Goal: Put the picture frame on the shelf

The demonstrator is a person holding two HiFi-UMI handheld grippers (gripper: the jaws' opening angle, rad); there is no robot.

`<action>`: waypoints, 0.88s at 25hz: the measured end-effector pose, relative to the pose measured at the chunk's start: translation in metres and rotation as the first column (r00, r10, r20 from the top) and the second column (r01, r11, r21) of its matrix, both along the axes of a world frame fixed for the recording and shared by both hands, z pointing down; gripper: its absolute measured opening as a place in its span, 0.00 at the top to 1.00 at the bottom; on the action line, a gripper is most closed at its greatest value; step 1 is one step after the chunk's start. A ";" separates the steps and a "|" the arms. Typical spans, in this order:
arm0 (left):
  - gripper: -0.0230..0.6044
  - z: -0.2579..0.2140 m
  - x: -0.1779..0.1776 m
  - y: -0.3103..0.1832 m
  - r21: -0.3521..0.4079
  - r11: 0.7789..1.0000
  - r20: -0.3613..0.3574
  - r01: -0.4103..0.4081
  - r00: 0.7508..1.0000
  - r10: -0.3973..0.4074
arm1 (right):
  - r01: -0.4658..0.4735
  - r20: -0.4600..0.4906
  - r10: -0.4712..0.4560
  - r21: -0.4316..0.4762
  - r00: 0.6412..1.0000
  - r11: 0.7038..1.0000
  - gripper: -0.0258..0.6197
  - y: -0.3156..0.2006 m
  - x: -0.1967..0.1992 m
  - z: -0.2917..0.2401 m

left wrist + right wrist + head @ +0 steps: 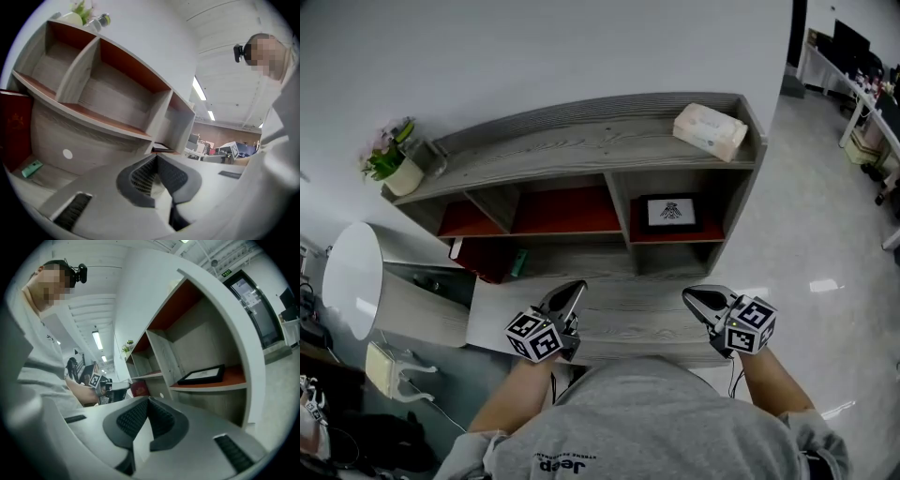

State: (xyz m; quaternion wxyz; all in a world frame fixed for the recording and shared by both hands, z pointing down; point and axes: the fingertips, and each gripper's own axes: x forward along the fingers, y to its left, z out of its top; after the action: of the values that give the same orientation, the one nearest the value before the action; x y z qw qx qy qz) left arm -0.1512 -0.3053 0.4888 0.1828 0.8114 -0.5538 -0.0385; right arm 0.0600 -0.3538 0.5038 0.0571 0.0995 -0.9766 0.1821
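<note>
Now: both claws shut and empty, frame lying in the shelf

Nearest the camera is the person's grey shirt [628, 422], with both forearms reaching out from it. The left gripper [575, 289] and right gripper [689, 295] hover side by side, well apart, over the pale wooden ledge [623, 314] at the foot of the shelf [581, 141]. Each gripper's own view shows its ribbed pads pressed together at the tips with nothing between them, so both claws are closed on air. A marker cube [533, 337] sits on the left gripper and another [751, 324] on the right.

Just past the ledge, the low left opening holds a dark red book or box [483, 261], with a small green thing [518, 263] beside it.

One row up, the compartments have red boards. The picture frame [671, 214] is in the rightmost one, black-edged with a white picture, lying on the red board apart from both grippers; the right gripper view shows it [204, 375] lying low on that board, face up.

Farthest off, on the top board, a pale tissue pack [710, 130] rests near the right end and a potted plant [392, 161] stands at the left end, against the white wall
</note>
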 end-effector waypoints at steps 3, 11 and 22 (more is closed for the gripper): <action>0.95 0.006 -0.050 0.015 0.029 0.999 -0.008 -0.017 1.000 0.017 | 0.001 -0.015 -0.001 0.005 1.000 1.000 0.93 0.005 -0.051 0.004; 0.95 0.027 -0.181 0.041 0.031 0.985 -0.068 -0.172 0.982 0.173 | -0.133 -0.025 0.132 -0.024 0.991 0.991 0.93 0.015 -0.195 0.006; 0.95 0.059 -0.215 0.032 -0.026 0.968 -0.149 -0.251 0.958 0.244 | -0.111 -0.164 0.100 -0.056 0.981 0.992 0.93 0.015 -0.272 0.050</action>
State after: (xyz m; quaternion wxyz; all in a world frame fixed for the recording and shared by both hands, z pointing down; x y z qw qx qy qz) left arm -0.3662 -0.2733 0.5476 0.2437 0.8651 -0.4341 -0.0617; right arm -0.2115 -0.3390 0.5536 0.1290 0.1637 -0.9557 0.2078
